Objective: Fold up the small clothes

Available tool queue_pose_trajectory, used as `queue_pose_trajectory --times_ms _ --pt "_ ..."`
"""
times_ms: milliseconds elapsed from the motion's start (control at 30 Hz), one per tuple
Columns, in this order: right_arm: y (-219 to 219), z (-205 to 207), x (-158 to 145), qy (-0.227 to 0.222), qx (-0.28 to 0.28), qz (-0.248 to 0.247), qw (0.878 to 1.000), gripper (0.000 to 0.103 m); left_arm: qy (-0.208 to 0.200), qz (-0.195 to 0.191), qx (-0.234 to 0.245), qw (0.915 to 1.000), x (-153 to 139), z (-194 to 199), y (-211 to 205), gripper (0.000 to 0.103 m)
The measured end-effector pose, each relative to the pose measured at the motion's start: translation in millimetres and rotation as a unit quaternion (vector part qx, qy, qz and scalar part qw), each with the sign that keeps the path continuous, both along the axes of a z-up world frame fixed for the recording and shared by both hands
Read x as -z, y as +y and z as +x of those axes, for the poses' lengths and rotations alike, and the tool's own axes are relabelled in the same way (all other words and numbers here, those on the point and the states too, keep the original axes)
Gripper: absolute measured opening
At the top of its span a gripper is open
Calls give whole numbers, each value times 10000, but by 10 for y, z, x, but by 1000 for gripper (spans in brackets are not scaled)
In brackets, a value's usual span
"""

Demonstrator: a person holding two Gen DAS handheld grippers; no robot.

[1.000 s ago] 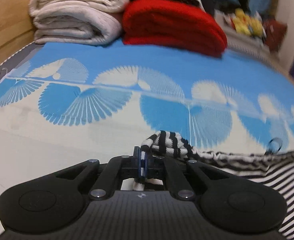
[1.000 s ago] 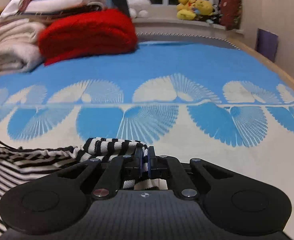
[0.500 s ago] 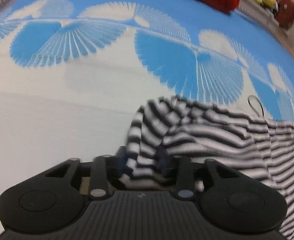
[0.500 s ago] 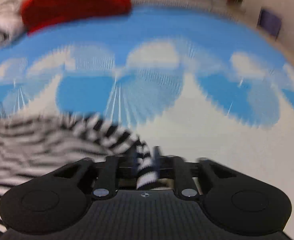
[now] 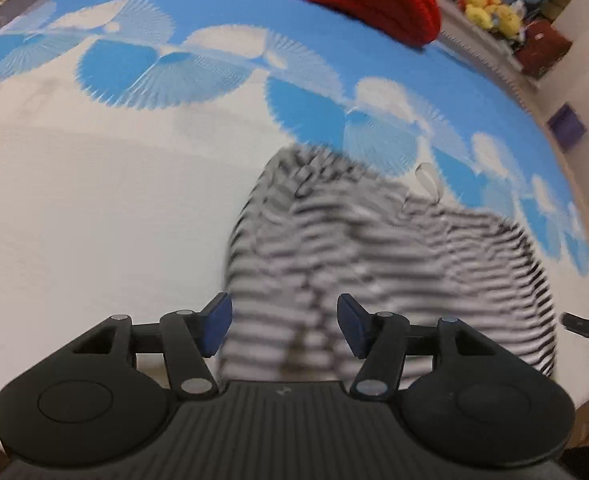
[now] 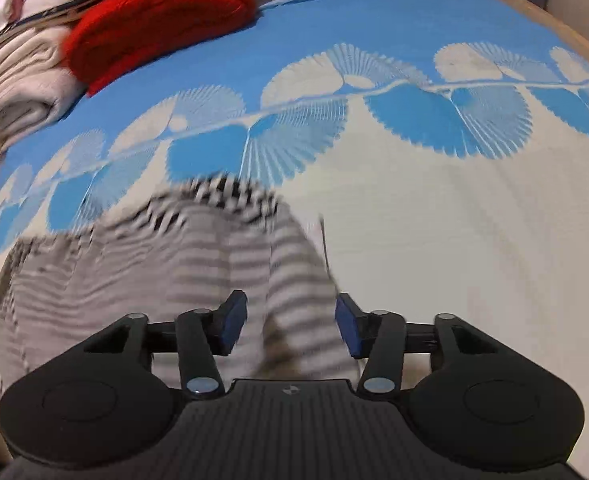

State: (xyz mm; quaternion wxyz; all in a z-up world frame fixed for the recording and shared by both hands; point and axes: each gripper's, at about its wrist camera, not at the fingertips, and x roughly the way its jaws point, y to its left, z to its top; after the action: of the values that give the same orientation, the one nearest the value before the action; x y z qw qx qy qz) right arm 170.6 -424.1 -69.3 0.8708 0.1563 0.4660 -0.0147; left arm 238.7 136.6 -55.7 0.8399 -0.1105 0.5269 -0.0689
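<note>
On the blue-and-white patterned bedspread (image 5: 94, 208), both the left gripper (image 5: 282, 330) and right gripper (image 6: 290, 322) have just been opening, releasing the black-and-white striped knit garment (image 5: 374, 248), whose fold looks laid down but unfinished.

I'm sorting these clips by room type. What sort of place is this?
Most likely a bedroom: the striped garment lies on a blue and white patterned bedspread, with a folded red blanket beside stacked pale ones, and yellow soft toys on a ledge.

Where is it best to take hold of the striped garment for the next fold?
Probably at the two near corners of the striped garment, one per gripper, coming from above. It lies flat on the bedspread, and both the left gripper and the right gripper, jaws just opened, already straddle that edge.
</note>
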Motion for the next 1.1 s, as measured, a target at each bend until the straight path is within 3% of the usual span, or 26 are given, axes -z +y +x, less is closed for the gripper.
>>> queue_pose_trajectory --times_ms 67,100,333,367,433,467,500,533,600,633,667,733,767,833,933,1000,1033,1067,1100 --pt "23 -207 58 120 -51 -23 9999 53 246 7 -204 9995 183 -174 66 61" --pt "23 -299 98 217 -24 3 9998 53 583 -111 -328 9977 285 -192 102 57" --pt "75 -486 214 434 7 -365 9984 53 1129 -402 -231 9925 521 -176 128 55" --pt "74 -486 242 480 6 -351 9982 53 1087 -436 -173 9930 506 -186 100 50" --pt "70 -494 298 599 18 -353 9976 52 1015 -420 -28 9939 468 -203 47 13" --pt "58 -495 322 666 21 -293 9973 43 926 -403 18 9949 434 -217 30 7" --pt "31 -480 313 648 70 -244 9976 29 678 -375 -60 9970 361 -238 59 5" --pt "-11 -498 266 509 208 -215 9983 1 308 -423 -258 9983 252 -251 133 3" --pt "-186 -626 28 -232 728 64 9971 0 -479 -1188 -586 9900 -21 -370 393 3" --pt "-286 -697 -58 -535 888 305 9941 0 -641 -1342 -556 9873 -91 -423 460 3" --pt "-362 -749 -87 -624 1004 404 9922 0 -581 -1242 -512 9892 -100 -450 482 3" --pt "-452 -787 26 -174 1119 284 9932 0 17 -969 -510 9940 73 -422 466 3" --pt "-478 -787 115 107 1111 344 9932 0 340 -719 -466 9957 180 -396 432 3" --pt "-470 -773 188 253 922 642 9933 0 800 -200 -419 9957 357 -362 380 5" --pt "-364 -705 197 302 691 556 9956 4 808 -209 -764 9936 358 -363 463 8" --pt "-319 -645 206 306 616 585 9959 28 553 -468 -1051 9918 275 -379 540 9" --pt "-310 -624 209 302 622 567 9960 52 487 -547 -1151 9906 251 -380 565 14" --pt "-293 -595 218 307 616 529 9962 62 492 -609 -1232 9893 251 -374 580 17" --pt "-276 -554 237 341 581 507 9964 62 535 -638 -1266 9885 269 -374 567 23"
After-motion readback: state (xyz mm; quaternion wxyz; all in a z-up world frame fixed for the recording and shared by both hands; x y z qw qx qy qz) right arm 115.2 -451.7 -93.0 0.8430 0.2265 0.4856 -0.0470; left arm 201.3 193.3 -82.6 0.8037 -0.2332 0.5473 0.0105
